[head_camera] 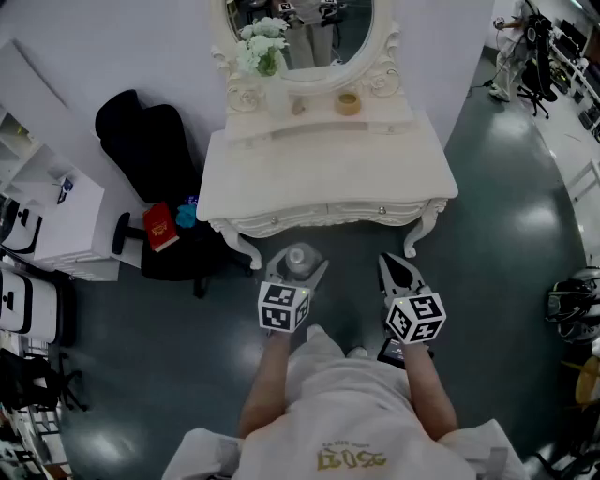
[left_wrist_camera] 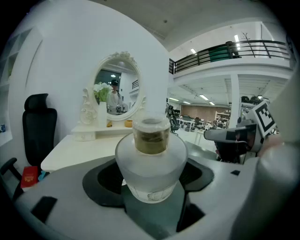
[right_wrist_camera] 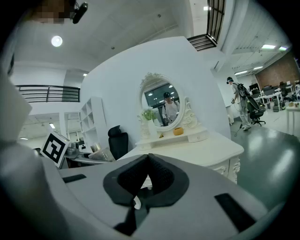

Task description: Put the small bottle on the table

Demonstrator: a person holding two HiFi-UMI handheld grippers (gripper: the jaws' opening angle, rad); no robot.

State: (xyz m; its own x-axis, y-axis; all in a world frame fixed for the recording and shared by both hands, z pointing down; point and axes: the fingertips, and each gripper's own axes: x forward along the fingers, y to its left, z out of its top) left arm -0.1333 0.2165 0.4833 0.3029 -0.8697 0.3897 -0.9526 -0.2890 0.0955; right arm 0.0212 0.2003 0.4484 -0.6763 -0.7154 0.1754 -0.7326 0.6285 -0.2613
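A small frosted-glass bottle with a gold neck and clear cap stands upright between the jaws of my left gripper, which is shut on its wide body. In the head view the small bottle and left gripper hover above the floor just in front of the white dressing table. My right gripper is level with it on the right, its jaws shut with nothing between them; the right gripper shows its black pads touching. The dressing table lies ahead in both gripper views.
On the table's back shelf stand an oval mirror, a vase of white flowers and a small yellow jar. A black office chair with a red box is to the left. White cabinets line the far left.
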